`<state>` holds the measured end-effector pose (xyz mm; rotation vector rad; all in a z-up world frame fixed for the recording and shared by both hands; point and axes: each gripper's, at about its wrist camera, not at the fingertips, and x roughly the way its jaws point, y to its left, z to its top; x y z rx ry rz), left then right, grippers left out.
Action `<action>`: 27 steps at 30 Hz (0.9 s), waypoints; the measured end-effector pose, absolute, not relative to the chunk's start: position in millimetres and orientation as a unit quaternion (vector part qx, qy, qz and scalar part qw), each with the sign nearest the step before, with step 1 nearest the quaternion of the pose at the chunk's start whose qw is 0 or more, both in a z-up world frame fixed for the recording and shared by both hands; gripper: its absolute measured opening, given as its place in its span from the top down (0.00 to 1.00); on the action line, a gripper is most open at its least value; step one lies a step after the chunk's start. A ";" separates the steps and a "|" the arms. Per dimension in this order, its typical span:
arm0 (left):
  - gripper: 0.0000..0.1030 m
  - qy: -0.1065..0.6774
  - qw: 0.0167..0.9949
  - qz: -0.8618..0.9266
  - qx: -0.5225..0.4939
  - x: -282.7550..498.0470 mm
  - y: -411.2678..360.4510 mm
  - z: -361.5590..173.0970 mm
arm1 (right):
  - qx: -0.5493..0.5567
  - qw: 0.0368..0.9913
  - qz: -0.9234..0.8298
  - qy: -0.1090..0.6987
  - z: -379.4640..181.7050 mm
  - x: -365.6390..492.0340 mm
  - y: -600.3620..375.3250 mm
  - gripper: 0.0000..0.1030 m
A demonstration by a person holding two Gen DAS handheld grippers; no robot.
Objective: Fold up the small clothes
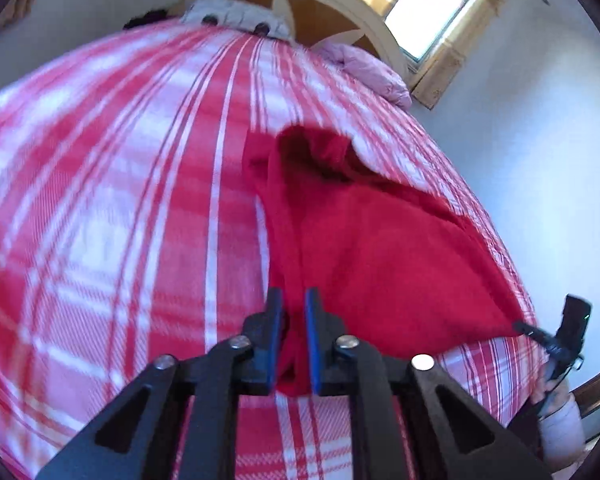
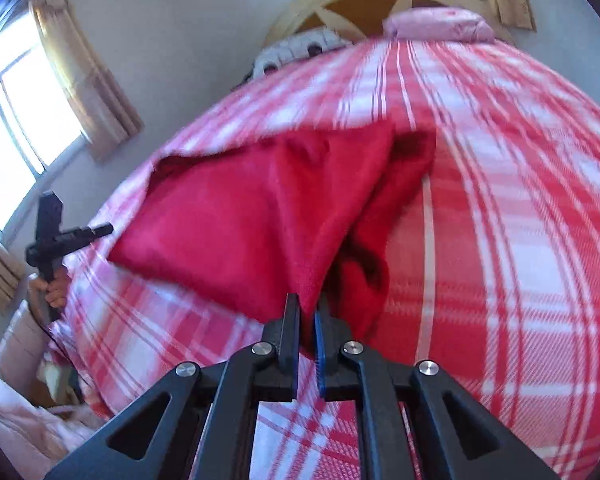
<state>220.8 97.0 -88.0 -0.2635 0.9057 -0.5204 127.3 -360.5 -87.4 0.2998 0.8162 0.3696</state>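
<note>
A small red fleece garment (image 1: 380, 248) lies partly lifted over the red-and-white plaid bed cover (image 1: 100, 200). My left gripper (image 1: 294, 300) is shut on the garment's near corner, red cloth bunched between its pads. In the right wrist view the same garment (image 2: 236, 216) stretches between both grippers. My right gripper (image 2: 306, 308) is shut on its other near corner. The right gripper also shows at the left wrist view's right edge (image 1: 532, 330), and the left gripper shows at the right wrist view's left edge (image 2: 100, 230). The far part of the garment sags in folds on the bed.
A pink pillow (image 1: 372, 68) and a pale stuffed item (image 1: 236, 16) lie at the wooden headboard (image 1: 340, 4). Windows with curtains (image 2: 80, 72) are on the walls. Pink bedding (image 2: 16, 408) lies beside the bed's left edge.
</note>
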 end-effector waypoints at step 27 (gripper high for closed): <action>0.41 0.533 0.813 -0.159 -0.173 413.0 51.6 -115.8 | 0.170 0.891 0.137 0.399 -87.8 264.5 -342.3 0.92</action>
